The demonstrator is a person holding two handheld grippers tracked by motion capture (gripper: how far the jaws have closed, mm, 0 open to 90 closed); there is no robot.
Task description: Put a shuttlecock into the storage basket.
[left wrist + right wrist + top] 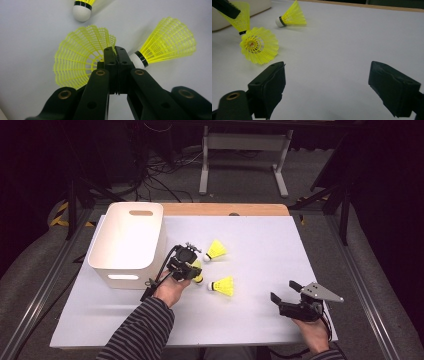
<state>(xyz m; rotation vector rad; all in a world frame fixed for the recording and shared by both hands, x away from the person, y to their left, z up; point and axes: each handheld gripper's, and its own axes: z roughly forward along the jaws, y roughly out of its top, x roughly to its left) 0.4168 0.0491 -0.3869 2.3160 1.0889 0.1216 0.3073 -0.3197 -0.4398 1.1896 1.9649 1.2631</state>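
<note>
three yellow plastic-skirted shuttlecocks with white cork heads lie on the white table sheet (260, 250), all in its middle area. i hold my left gripper (192, 270) over the nearest of them, the pinched shuttlecock (80, 60). in the left gripper view the two black jaws are pressed together on the rim of its mesh skirt, with the open cone of the skirt facing the camera and spreading out to the left of the jaw tips. no gap shows between the pads apart from the thin mesh caught there.

the second shuttlecock (223, 286) lies on its side just to the right of that grip, head toward my left gripper. the third shuttlecock (216, 251) lies farther up the sheet, also on its side, head pointing left. the two are near each other but apart.

the white plastic bin with slot handles (129, 242) stands at the left of the sheet, just beside my left hand (170, 290).

my right gripper (286, 291) rests near the lower right corner of the sheet, well apart from the shuttlecocks. in the right gripper view its jaws stand wide apart with bare sheet between them.
</note>
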